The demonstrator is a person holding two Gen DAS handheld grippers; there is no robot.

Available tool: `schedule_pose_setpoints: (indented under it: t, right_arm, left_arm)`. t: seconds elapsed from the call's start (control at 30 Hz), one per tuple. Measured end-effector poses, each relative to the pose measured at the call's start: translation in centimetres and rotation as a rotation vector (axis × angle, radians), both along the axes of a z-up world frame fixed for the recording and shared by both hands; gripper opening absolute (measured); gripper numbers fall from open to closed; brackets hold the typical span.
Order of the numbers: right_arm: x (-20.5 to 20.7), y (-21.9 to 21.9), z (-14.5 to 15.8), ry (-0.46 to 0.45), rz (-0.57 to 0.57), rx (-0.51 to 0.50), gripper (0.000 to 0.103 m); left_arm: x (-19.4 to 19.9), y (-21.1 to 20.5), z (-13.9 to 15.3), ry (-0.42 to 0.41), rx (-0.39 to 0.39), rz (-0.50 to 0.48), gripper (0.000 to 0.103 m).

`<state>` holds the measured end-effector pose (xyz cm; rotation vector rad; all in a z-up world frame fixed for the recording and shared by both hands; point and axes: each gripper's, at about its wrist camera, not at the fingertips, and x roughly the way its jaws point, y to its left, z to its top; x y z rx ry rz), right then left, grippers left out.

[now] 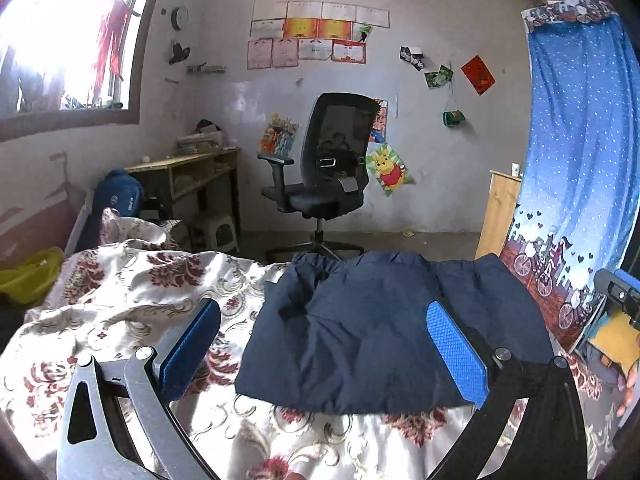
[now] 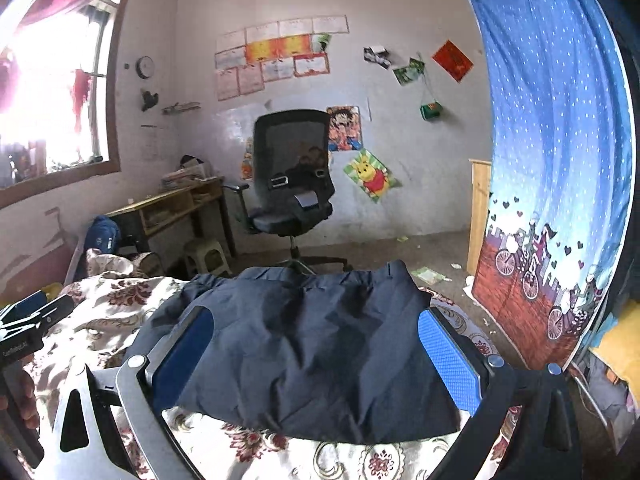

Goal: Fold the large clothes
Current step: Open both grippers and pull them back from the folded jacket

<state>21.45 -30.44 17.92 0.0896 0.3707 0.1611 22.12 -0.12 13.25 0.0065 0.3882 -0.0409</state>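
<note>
A dark navy garment (image 1: 372, 328) lies folded into a rough rectangle on the floral bedspread (image 1: 120, 300); it also shows in the right wrist view (image 2: 316, 348). My left gripper (image 1: 320, 344) is open and empty, held above the garment's left part, its blue pads (image 1: 456, 356) wide apart. My right gripper (image 2: 316, 360) is open and empty above the garment, with one pad (image 2: 450, 360) over each side. The right gripper's body shows at the left view's right edge (image 1: 620, 296).
A black office chair (image 1: 324, 176) stands beyond the bed's far edge. A wooden desk (image 1: 188, 176) and a small stool (image 1: 214, 234) are at the back left. A blue patterned curtain (image 1: 576, 160) hangs on the right. A yellow-green basin (image 1: 28, 272) sits at the left.
</note>
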Motion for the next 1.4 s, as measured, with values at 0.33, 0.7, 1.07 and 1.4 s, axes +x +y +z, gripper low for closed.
schedule_pose_setpoints:
  t: [0.33, 0.7, 1.07, 1.4]
  right_arm:
    - [-5.7, 0.6, 0.1, -0.012, 0.008, 0.046, 0.103]
    - [-10.3, 1.0, -0.1, -0.032, 0.007, 0.083, 0.103]
    - [-13.6, 2.9, -2.3, -0.053, 0.034, 0.068, 0.103]
    - [-16.0, 4.0, -4.5, -0.083, 0.047, 0.037, 0.103]
  left_arm:
    - [-6.0, -0.8, -0.4, -0.018, 0.041, -0.019, 0.101]
    - [-9.1, -0.6, -1.2, -0.020, 0.035, -0.039, 0.101]
    - [-12.4, -0.3, -3.1, -0.009, 0.025, -0.058, 0.101]
    - [-14.1, -1.1, -5.7, -0.007, 0.022, -0.048, 0.101]
